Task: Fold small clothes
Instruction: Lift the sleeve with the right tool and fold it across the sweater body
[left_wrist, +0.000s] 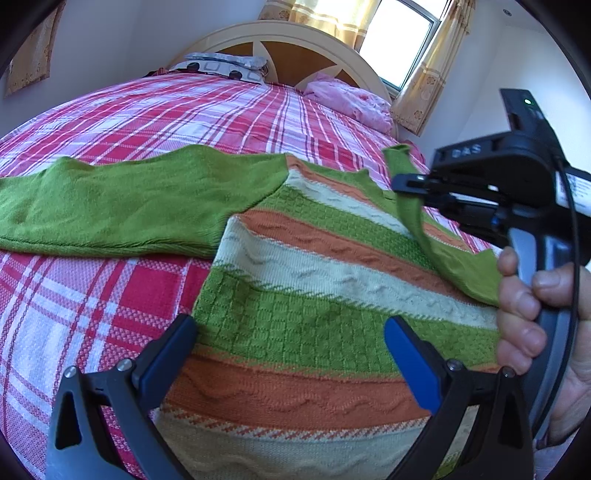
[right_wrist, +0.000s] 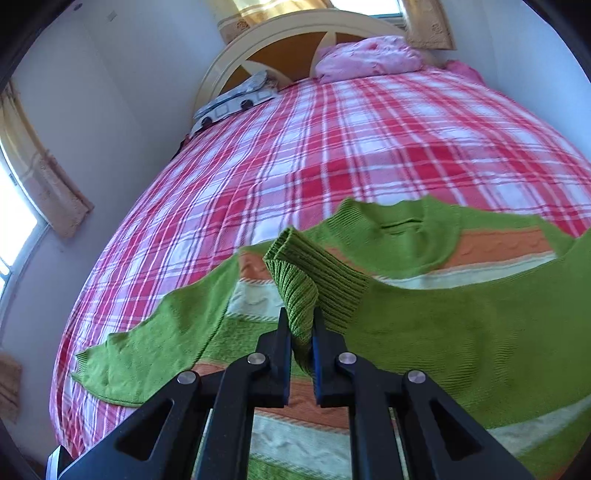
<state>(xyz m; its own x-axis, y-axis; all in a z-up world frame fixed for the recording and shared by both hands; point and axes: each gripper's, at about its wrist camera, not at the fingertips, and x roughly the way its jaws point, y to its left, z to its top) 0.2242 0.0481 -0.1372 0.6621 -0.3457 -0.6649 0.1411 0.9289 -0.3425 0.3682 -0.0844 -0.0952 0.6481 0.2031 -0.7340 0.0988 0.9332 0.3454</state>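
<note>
A small knit sweater (left_wrist: 295, 266) with green, orange and cream stripes lies flat on the bed. One plain green sleeve (left_wrist: 129, 203) stretches out to the left. My left gripper (left_wrist: 291, 336) hovers open just above the sweater's lower body, with nothing between its blue pads. My right gripper (right_wrist: 301, 332) is shut on the ribbed green cuff (right_wrist: 295, 273) of the other sleeve (left_wrist: 443, 251), which is lifted and drawn across the sweater's chest. From the left wrist view the right gripper (left_wrist: 406, 184) shows at the right with a hand (left_wrist: 524, 295) on its handle. The green collar (right_wrist: 399, 236) lies beyond the cuff.
The bed carries a red, pink and white plaid cover (right_wrist: 332, 147). A pink pillow (right_wrist: 369, 55) and a patterned grey pillow (right_wrist: 236, 99) lie by the cream headboard (left_wrist: 288, 33). Windows with yellow curtains (left_wrist: 428, 74) stand behind; walls close in on the bed's sides.
</note>
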